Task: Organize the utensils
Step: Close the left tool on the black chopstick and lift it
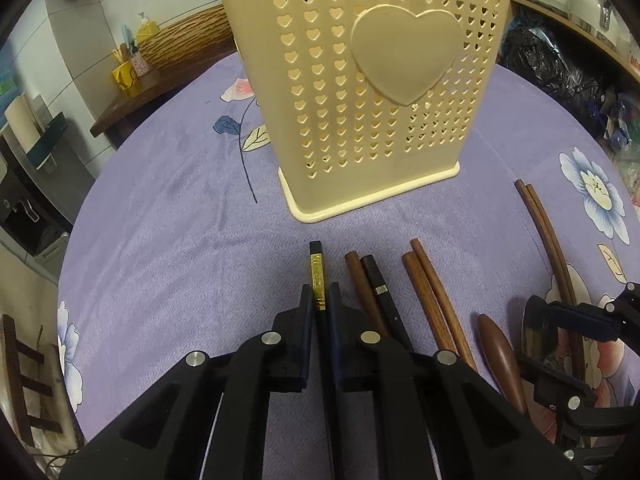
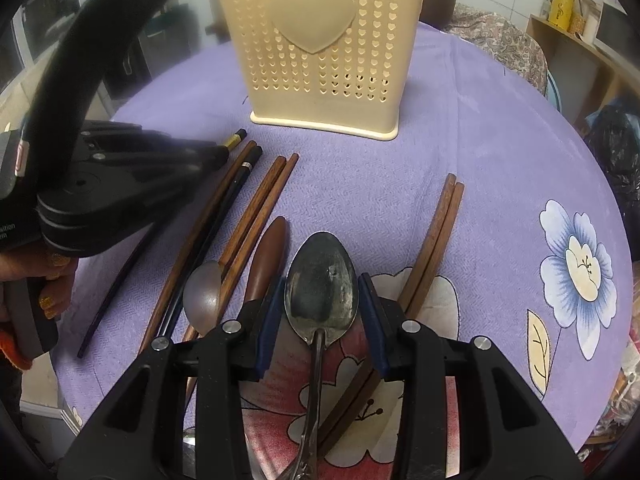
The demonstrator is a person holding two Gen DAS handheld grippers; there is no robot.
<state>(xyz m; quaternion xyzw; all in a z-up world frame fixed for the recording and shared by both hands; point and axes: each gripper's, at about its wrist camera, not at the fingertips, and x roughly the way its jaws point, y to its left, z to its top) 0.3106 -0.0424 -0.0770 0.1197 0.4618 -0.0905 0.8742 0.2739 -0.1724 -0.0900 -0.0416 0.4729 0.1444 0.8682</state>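
Observation:
A cream utensil basket (image 1: 360,80) with heart-shaped holes stands upright at the back of the table. My left gripper (image 1: 320,292) is shut on a black chopstick (image 1: 316,268) with a gold band, near its top end, low over the cloth in front of the basket. In the right wrist view, my right gripper (image 2: 322,280) has its pads against both sides of the bowl of a large metal spoon (image 2: 320,292). The spoon's handle runs back under the gripper. The left gripper (image 2: 218,156) shows at the left of that view, still on the black chopstick (image 2: 236,139).
On the purple floral cloth (image 2: 500,140) lie a brown and a black chopstick (image 2: 240,172), a brown pair (image 2: 272,188), a wooden handle (image 2: 268,256), a small metal spoon (image 2: 202,296) and another brown pair (image 2: 440,232). A hand (image 2: 52,292) grips the left tool. Clutter surrounds the round table.

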